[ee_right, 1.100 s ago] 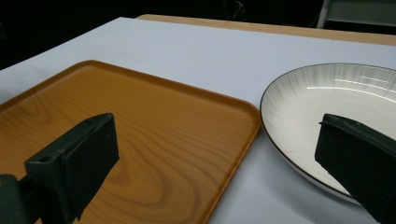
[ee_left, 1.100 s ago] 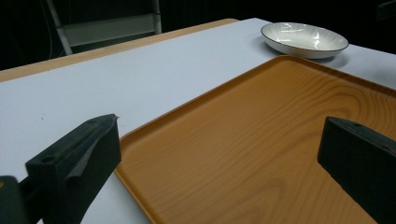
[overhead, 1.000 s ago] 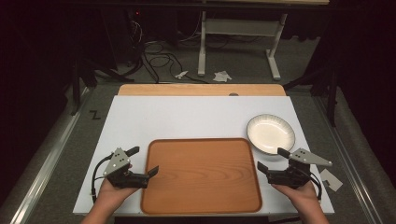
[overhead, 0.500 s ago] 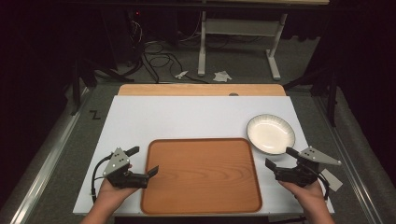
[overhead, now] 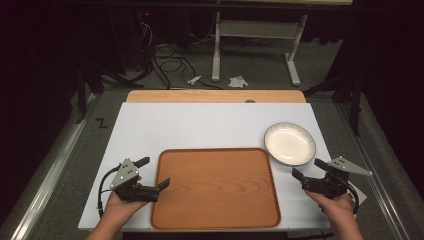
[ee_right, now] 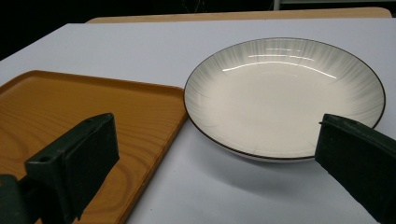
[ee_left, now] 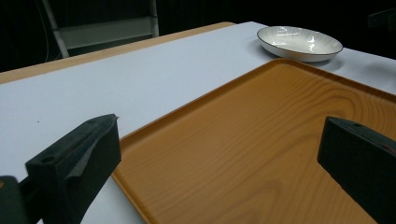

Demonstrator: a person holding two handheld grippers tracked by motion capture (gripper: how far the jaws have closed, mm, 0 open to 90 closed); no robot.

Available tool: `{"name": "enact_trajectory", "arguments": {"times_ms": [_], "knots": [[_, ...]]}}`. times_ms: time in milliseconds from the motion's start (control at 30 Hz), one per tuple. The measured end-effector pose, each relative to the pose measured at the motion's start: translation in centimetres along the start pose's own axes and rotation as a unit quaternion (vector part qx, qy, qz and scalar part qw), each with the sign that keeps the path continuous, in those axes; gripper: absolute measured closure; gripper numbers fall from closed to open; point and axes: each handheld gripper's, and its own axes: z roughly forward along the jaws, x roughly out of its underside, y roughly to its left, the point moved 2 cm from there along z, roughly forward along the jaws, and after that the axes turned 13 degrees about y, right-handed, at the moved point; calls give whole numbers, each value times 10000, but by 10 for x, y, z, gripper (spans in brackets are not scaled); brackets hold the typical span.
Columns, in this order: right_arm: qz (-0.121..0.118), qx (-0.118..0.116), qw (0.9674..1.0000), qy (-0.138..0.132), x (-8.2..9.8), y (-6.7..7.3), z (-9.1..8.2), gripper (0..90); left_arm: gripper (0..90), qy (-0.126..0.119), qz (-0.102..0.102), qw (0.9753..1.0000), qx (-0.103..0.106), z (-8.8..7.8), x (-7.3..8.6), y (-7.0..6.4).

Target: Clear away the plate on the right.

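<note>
white table [overhead: 200,130] bears a wooden tray [overhead: 215,187], long axis left-right, between spread left tool [overhead: 152,172] and right tool [overhead: 309,169].

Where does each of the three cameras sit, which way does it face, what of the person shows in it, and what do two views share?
High view: above the person's side, looking forward and down on the white table; both hands show, holding the left gripper and right gripper.
Left gripper view: rides the left gripper, looking between its open jaws across the wooden tray.
Right gripper view: rides the right gripper, facing the white plate between open jaws.
Shared: both gripper views show tray and plate.
</note>
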Motion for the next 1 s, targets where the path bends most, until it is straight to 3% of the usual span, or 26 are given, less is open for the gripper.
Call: {"name": "enact_trajectory", "arguments": {"times_ms": [400,800,933,1000], "knots": [[222,110,9997,71,5,-15,1,0,5,9,7,10000,30,1,0,-1],[377,177,9990,187,7,-19,5,12,5,33,16,10000,92,2,0,-1],[460,201,9983,298,1,-20,7,13,5,37,17,9999,114,3,0,-2],[378,297,9983,321,-5,-19,7,30,6,36,30,9999,106,3,0,-2]]}}
